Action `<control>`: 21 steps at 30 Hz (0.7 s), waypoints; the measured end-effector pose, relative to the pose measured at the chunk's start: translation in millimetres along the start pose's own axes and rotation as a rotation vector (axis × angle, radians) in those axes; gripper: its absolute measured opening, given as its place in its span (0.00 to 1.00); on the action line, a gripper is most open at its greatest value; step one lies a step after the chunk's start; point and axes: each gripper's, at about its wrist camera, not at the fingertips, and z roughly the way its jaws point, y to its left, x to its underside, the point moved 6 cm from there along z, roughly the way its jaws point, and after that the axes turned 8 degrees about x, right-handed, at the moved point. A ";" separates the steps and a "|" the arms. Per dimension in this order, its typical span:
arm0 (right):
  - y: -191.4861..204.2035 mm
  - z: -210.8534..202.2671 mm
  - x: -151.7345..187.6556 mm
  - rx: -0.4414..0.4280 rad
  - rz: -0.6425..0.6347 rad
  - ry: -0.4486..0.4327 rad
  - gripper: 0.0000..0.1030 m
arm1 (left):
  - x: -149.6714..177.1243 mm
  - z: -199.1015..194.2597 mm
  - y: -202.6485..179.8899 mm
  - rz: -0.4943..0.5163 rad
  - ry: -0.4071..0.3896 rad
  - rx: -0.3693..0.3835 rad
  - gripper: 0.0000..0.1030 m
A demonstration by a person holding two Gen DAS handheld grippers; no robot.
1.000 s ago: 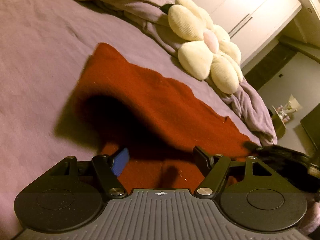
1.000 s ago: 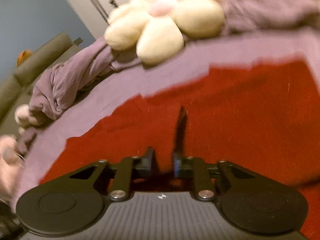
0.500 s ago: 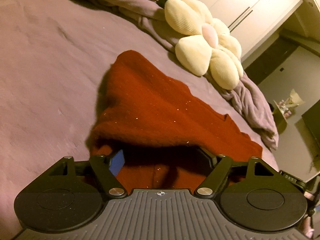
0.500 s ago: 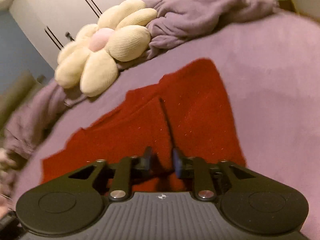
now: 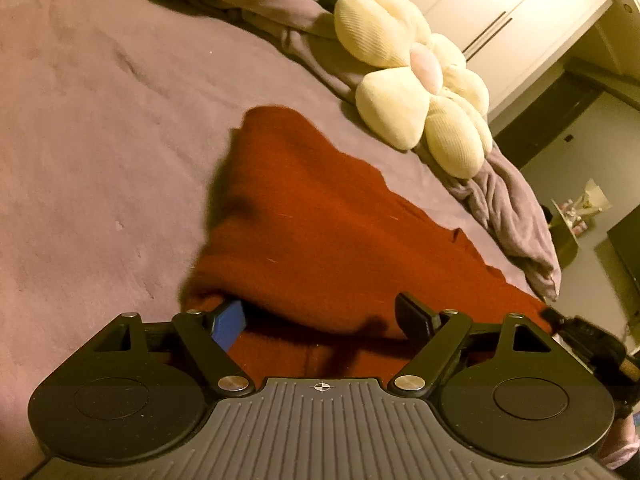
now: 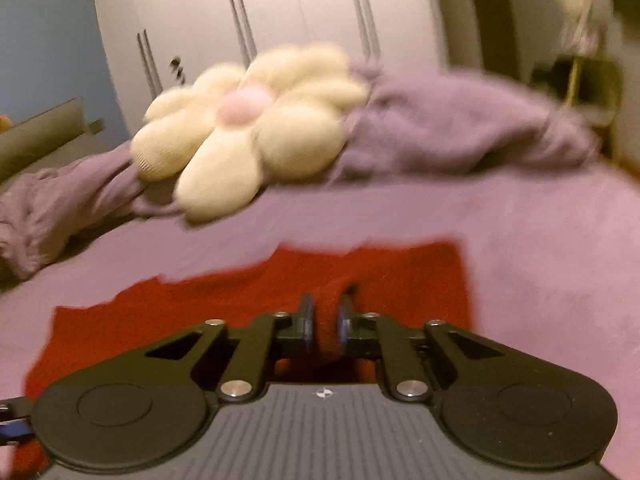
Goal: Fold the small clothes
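A red knitted garment (image 5: 320, 240) is spread on the bed (image 5: 100, 120), which is covered by a soft, fuzzy mauve blanket. The cloth looks woolly and thick, and its near-left part is doubled over into a rounded fold, so that a pointed corner is formed toward the far side.

The left gripper (image 5: 324, 320) is held just over the near edge of the garment. Its jaws are spread wide and have just been opening a little more; the folded edge lies between them, but it is not pressed by the pads.

The right gripper (image 6: 325, 324) is seen over the other side of the garment, in a blurred picture. Its jaws are brought close together, and whether a ridge of red cloth is pinched there cannot be told.

Behind, a cream ribbed flower pillow (image 5: 420, 92) with a pink centre is laid on a crumpled mauve cover (image 5: 512, 208).
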 end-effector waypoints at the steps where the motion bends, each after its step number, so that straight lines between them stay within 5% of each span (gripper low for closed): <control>1: -8.3 4.3 3.4 0.055 -0.015 0.010 0.07 | 1.2 2.2 -1.3 -0.011 0.008 0.010 0.82; 6: -36.2 18.0 31.8 0.086 0.048 0.132 0.08 | 5.3 7.1 -12.5 0.037 0.016 0.006 0.88; 10: -40.2 9.6 29.8 0.012 0.110 0.115 0.08 | 4.5 1.8 -11.9 0.046 0.018 -0.004 0.88; 15: -36.0 17.8 37.3 0.080 -0.006 0.138 0.12 | 5.5 -4.3 -11.4 0.007 0.023 -0.007 0.88; 18: -47.4 -0.2 32.8 0.042 0.125 0.145 0.20 | 7.6 -12.4 -20.1 0.024 0.014 0.016 0.89; 21: -60.0 -20.1 38.1 -0.119 0.352 0.183 0.24 | 12.7 -12.7 -29.6 0.032 0.019 0.047 0.90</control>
